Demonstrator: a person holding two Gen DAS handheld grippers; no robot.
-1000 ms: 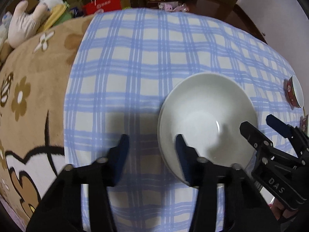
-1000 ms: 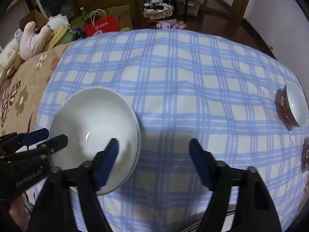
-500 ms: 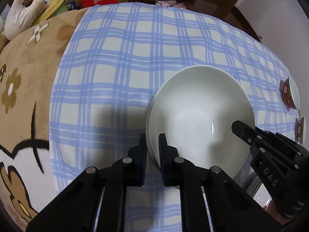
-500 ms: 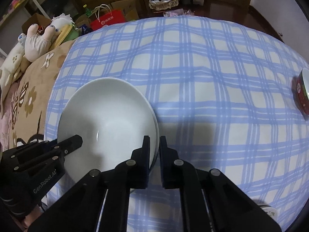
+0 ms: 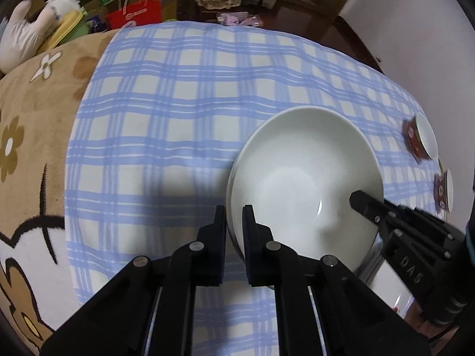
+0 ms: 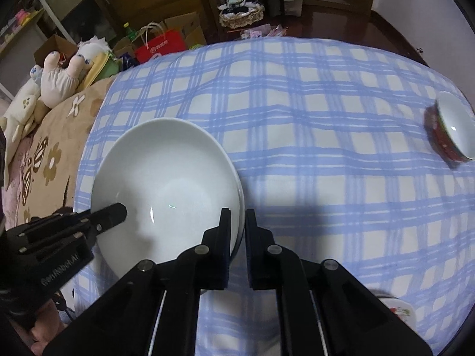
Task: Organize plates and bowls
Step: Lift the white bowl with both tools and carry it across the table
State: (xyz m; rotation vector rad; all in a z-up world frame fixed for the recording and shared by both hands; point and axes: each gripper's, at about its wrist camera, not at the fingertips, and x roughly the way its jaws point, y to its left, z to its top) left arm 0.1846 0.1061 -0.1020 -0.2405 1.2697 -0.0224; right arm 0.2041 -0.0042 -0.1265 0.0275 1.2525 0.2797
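A white deep bowl (image 5: 302, 184) (image 6: 166, 178), with a second white rim showing just under it, lies over the blue plaid cloth (image 5: 178, 112). My left gripper (image 5: 234, 210) is shut on the stack's left rim, one finger inside and one outside. On the opposite rim my right gripper (image 6: 237, 212) is shut the same way. Each gripper shows in the other's view: the right gripper (image 5: 360, 201) at the bowl's right, the left gripper (image 6: 118, 210) at its left. Whether the stack is clear of the cloth I cannot tell.
Two small red bowls with white insides (image 5: 421, 139) (image 5: 443, 190) stand at the cloth's right edge; one red bowl (image 6: 448, 132) shows in the right wrist view. A patterned dish (image 6: 397, 311) peeks out at the near right. A brown flowered blanket (image 5: 32, 124) and plush toys (image 6: 59, 80) lie to the left.
Both grippers went from open around the bowl's rims to shut on them. Since then both have shifted a little across the cloth with the bowl between them.
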